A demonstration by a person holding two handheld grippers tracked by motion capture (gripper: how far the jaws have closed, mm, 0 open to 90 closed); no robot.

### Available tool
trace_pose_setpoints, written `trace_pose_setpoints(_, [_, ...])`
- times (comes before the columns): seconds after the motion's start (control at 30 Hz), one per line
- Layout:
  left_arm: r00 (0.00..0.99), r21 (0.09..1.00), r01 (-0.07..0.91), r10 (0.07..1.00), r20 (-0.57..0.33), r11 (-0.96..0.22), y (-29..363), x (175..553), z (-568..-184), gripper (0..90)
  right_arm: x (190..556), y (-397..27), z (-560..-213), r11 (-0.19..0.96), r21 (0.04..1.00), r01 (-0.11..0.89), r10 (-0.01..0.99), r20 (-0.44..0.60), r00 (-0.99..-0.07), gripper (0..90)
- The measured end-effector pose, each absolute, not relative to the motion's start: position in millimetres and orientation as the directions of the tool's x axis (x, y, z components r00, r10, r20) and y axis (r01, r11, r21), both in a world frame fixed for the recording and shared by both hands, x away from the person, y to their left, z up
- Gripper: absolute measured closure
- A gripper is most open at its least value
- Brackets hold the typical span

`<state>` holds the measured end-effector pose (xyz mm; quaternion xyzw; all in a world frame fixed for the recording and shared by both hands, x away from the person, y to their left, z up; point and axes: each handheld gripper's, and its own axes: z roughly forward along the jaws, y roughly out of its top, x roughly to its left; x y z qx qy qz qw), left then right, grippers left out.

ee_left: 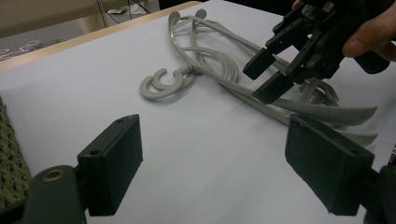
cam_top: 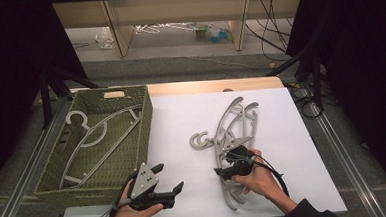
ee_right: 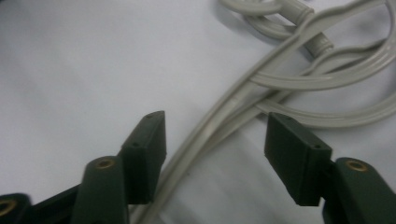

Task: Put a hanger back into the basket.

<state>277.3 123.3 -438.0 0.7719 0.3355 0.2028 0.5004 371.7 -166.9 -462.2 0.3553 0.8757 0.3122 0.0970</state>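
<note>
The white table top [cam_top: 182, 124] carries all work items, with a strip of bare wood at its far edge. At its left side stands the green woven basket [cam_top: 144, 122], which holds one grey hanger [cam_top: 98, 138] lying flat on its floor. The stack of grey hangers [cam_top: 235, 131] lies on the right half of the table, hooks pointing toward the basket, well apart from it. The high view shows the full layout: the left gripper [cam_top: 170, 178] sits near the front edge just beside the basket's front corner, over bare table, and the right gripper [cam_top: 223, 163] is down on the stack's near end. The left gripper view [ee_left: 212, 163] shows its own jaws spread wide with nothing between them; farther off it shows the right gripper [ee_left: 264, 74] with its tips straddling a hanger arm, a thumb resting on its body. The right gripper view [ee_right: 215, 154] gives the detail the others lack: jaws partly open, one hanger arm running up between the pads close beside the left pad, clear of the right pad; contact cannot be confirmed. The two hooks [ee_left: 161, 84] lie side by side on the table. A cable trails from each gripper toward the front edge.
</note>
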Motion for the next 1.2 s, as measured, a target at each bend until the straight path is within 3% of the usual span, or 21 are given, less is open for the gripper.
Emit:
trace_pose_setpoints(0.17, [0.698, 0.907, 0.312, 0.715, -0.017, -0.284, 123.3, 276.9, -437.9, 20.2, 373.8, -172.3, -458.8, 0.551, 0.587, 0.593, 0.686, 0.086, -0.723, 46.7])
trace_pose_setpoints(0.2, [0.699, 0.907, 0.313, 0.715, -0.018, -0.283, 123.2, 276.9, -438.0, 20.2, 373.3, -173.6, -456.8, 0.565, 0.575, 0.592, 0.679, 0.084, -0.73, 52.6])
trace_pose_setpoints(0.3, [0.7, 0.907, 0.312, 0.714, -0.019, -0.283, 123.4, 276.8, -437.9, 20.1, 372.3, -175.4, -453.9, 0.573, 0.564, 0.595, 0.669, 0.097, -0.737, 58.0])
trace_pose_setpoints(0.53, [0.708, 0.906, 0.311, 0.706, -0.02, -0.286, 121.4, 277.1, -438.9, 20.1, 378.7, -167.5, -462.3, 0.553, 0.529, 0.643, 0.709, 0.106, -0.697, 54.5])
trace_pose_setpoints(0.67, [0.707, 0.906, 0.313, 0.707, -0.023, -0.284, 122.1, 276.9, -439.0, 20.4, 380.7, -160.9, -465.0, 0.558, 0.52, 0.647, 0.714, 0.097, -0.693, 62.2])
trace_pose_setpoints(0.93, [0.704, 0.905, 0.315, 0.71, -0.019, -0.287, 122.8, 276.4, -437.9, 20.6, 378.1, -162.0, -460.5, 0.553, 0.515, 0.654, 0.712, 0.115, -0.693, 66.0])
trace_pose_setpoints(1.2, [0.705, 0.905, 0.31, 0.709, -0.013, -0.291, 123.5, 276.2, -437.9, 21.0, 373.3, -171.3, -446.0, 0.528, 0.557, 0.641, 0.656, 0.213, -0.724, 77.2])
